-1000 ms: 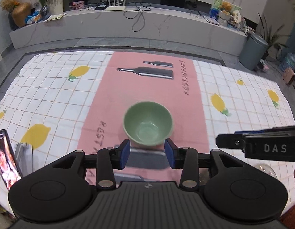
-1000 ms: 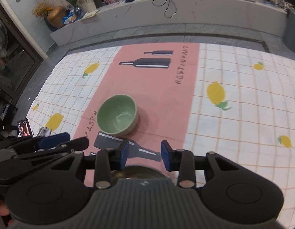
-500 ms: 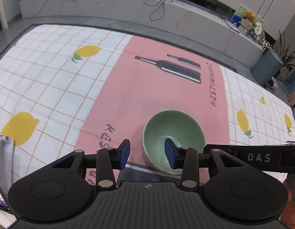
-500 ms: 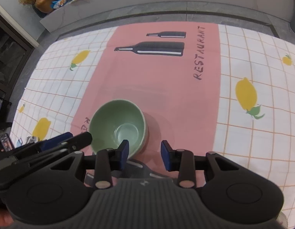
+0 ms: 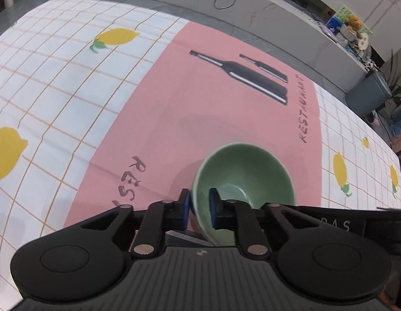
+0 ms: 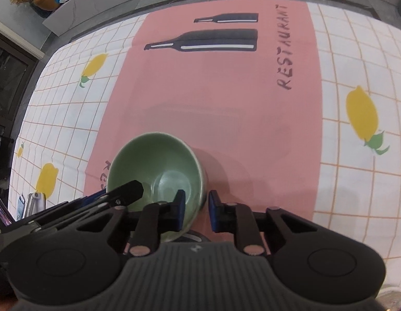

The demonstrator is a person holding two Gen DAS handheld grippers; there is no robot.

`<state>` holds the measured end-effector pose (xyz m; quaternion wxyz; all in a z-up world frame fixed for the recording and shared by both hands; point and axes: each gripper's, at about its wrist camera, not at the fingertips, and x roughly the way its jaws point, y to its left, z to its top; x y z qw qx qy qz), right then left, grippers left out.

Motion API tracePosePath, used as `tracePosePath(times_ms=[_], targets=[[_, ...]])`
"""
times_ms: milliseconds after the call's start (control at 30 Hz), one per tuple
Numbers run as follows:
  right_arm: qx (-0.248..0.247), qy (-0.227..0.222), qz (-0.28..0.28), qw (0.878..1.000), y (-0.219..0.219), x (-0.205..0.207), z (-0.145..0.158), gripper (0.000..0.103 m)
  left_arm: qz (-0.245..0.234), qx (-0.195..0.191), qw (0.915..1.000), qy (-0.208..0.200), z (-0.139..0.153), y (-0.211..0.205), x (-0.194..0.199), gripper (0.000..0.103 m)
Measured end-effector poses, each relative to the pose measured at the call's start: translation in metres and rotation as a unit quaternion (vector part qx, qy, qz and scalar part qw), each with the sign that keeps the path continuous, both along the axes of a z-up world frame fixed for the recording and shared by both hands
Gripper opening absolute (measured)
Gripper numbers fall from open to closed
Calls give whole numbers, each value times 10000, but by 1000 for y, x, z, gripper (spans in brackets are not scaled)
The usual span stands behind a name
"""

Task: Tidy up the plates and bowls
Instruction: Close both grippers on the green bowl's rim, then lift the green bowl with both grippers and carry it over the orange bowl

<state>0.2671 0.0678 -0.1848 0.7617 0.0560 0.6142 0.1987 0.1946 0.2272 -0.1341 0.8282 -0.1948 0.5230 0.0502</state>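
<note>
A green bowl stands on the pink part of the tablecloth; it also shows in the right wrist view. My left gripper has closed on the bowl's left rim, one finger outside and one inside. My right gripper has closed on the bowl's right rim, its left finger inside and its right finger outside. The left gripper's fingers show over the bowl's left side in the right wrist view. The bowl's base is hidden behind the grippers.
The tablecloth has white squares with lemons and a pink panel with printed bottles. A phone on a stand is at the left edge. A grey bin and a long ledge lie beyond the table.
Both grippers moved forward and down onto the bowl. Their jaws narrowed from wide open to closed on its opposite rims.
</note>
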Motion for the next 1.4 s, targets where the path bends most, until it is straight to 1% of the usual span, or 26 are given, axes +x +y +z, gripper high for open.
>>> tracePosePath(times_ms=[33,167,267,433,567,767,1033,1167,1400], targets=[[-37,-12,-13,10000,1,0,-2,9,23,18,10000,10,-1,0,0,9],[51,22,-94,9999,-1,3,-7,9,93,-33,9999,-26,-2,2,0,8],[90,3,-101,9999,-2,3,-8,9,125,-3,9999,-30,-2,1,0,8],[-14,-67,-70,10000,0,-1,-6,8,112,94,9999,15,3,-3,-3,7],[53,-60,-127,9999,-5,-6,0,8,136,88,9999,12,13,-6,-10,7],[124,-122,-141,9997,-16,-20,19,7,179,76,9998,-30,36,-17,-25,7],[303,-402,-214,9985,-44,-54,64,7,215,105,9990,-378,83,-40,-56,7],[443,-511,-235,9974,-63,-75,83,7,147,180,9987,-460,102,-56,-77,7],[604,-576,-398,9957,-98,-118,101,7,-25,259,9985,-482,117,-86,-110,7]])
